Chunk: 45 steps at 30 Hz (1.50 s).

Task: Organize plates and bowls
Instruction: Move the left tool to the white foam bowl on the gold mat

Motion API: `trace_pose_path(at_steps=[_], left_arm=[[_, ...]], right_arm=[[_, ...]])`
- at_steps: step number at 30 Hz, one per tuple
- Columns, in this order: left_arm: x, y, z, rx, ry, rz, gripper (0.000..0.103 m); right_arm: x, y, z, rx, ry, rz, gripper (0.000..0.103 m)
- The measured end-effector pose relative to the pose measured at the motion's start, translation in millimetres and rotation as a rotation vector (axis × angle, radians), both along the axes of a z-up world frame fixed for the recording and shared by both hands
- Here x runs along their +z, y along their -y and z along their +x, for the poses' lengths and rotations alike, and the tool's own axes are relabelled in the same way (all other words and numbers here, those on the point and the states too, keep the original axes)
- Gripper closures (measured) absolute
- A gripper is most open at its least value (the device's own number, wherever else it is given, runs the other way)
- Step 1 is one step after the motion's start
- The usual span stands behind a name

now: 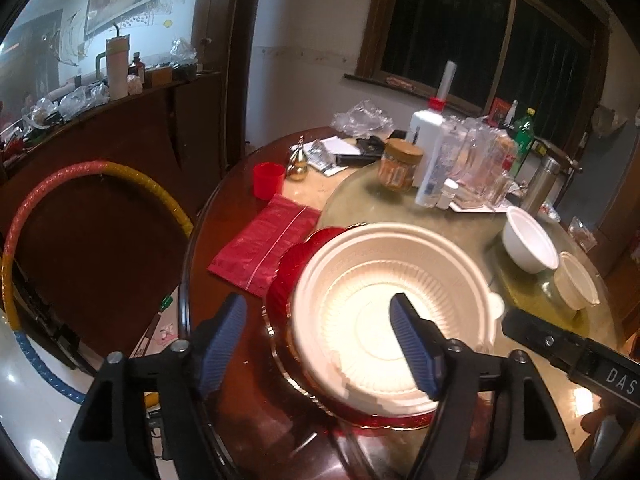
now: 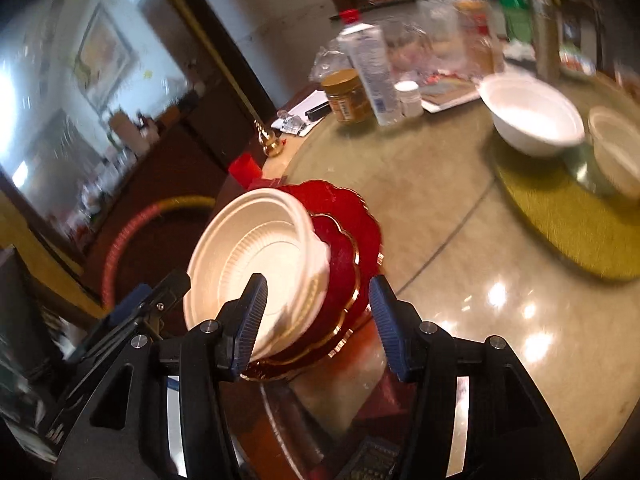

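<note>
A white ribbed disposable plate lies on a stack of red scalloped plates at the table's near edge; the white plate and red plates also show in the right wrist view. My left gripper is open, its jaws astride the near-left rim of the white plate. My right gripper is open over the near edge of the same stack; its body shows in the left wrist view. A white bowl and a smaller cream bowl sit on a green mat to the right.
The round glass-topped table carries bottles, a jar, a red cup, a red packet and plastic bags at the back. A hoop leans on the dark cabinet to the left.
</note>
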State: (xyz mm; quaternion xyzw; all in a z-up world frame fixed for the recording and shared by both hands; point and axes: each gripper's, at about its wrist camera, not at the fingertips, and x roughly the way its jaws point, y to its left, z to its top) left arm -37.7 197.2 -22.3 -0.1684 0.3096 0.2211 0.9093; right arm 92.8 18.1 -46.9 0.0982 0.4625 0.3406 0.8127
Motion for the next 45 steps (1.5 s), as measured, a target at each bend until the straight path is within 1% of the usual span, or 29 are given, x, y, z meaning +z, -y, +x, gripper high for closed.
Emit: trace_pose_path(at_steps=[2, 5, 6, 9, 10, 14, 17, 18, 20, 21, 23, 24, 26, 29, 33, 36, 39, 45], left_arm=[[6, 7, 2, -0.012, 0.015, 0.013, 0.024], [13, 20, 8, -0.060, 0.033, 0.011, 0.023], [16, 24, 11, -0.073, 0.037, 0.013, 0.023], [23, 42, 23, -0.146, 0.044, -0.001, 0.021], [24, 47, 26, -0.164, 0.047, -0.005, 0.021], [30, 78, 52, -0.281, 0.040, -0.048, 0.020], [32, 100, 79, -0.364, 0.009, -0.076, 0.020], [33, 108, 91, -0.387, -0.004, -0.085, 0.020], [33, 116, 109, -0.407, -0.017, -0.097, 0.020], [31, 120, 119, -0.413, -0.033, -0.118, 0.020], [28, 123, 142, -0.416, -0.053, -0.171, 0.020], [24, 125, 155, -0.405, -0.077, -0.195, 0.020], [19, 124, 175, -0.377, -0.101, -0.233, 0.020], [9, 124, 200, -0.315, -0.142, -0.265, 0.020], [-3, 131, 234, -0.281, -0.188, -0.295, 0.020], [-7, 141, 252, -0.272, -0.200, -0.271, 0.020], [-11, 147, 271, -0.257, -0.198, -0.264, 0.020], [-22, 149, 300, -0.218, -0.210, -0.240, 0.020]], right_arm=[[-7, 24, 9, -0.041, -0.045, 0.075, 0.050], [-15, 54, 21, -0.112, -0.096, 0.140, 0.050], [-19, 68, 27, -0.143, -0.119, 0.168, 0.048], [-28, 104, 43, -0.237, -0.167, 0.221, 0.033], [-31, 117, 48, -0.270, -0.178, 0.243, 0.031], [-34, 150, 64, -0.339, -0.214, 0.285, 0.031], [-37, 167, 75, -0.364, -0.249, 0.322, 0.030], [-40, 173, 81, -0.367, -0.267, 0.352, 0.030], [-42, 181, 89, -0.382, -0.295, 0.391, 0.030], [-45, 185, 94, -0.393, -0.313, 0.415, 0.030], [-48, 192, 105, -0.415, -0.335, 0.452, 0.030], [-50, 197, 112, -0.428, -0.350, 0.475, 0.030], [-53, 203, 123, -0.436, -0.366, 0.509, 0.030], [-56, 207, 141, -0.463, -0.391, 0.547, 0.030], [-55, 203, 164, -0.458, -0.408, 0.549, 0.030], [-57, 204, 180, -0.482, -0.412, 0.543, 0.030], [-60, 208, 193, -0.496, -0.422, 0.555, 0.030], [-64, 202, 215, -0.491, -0.426, 0.520, 0.030]])
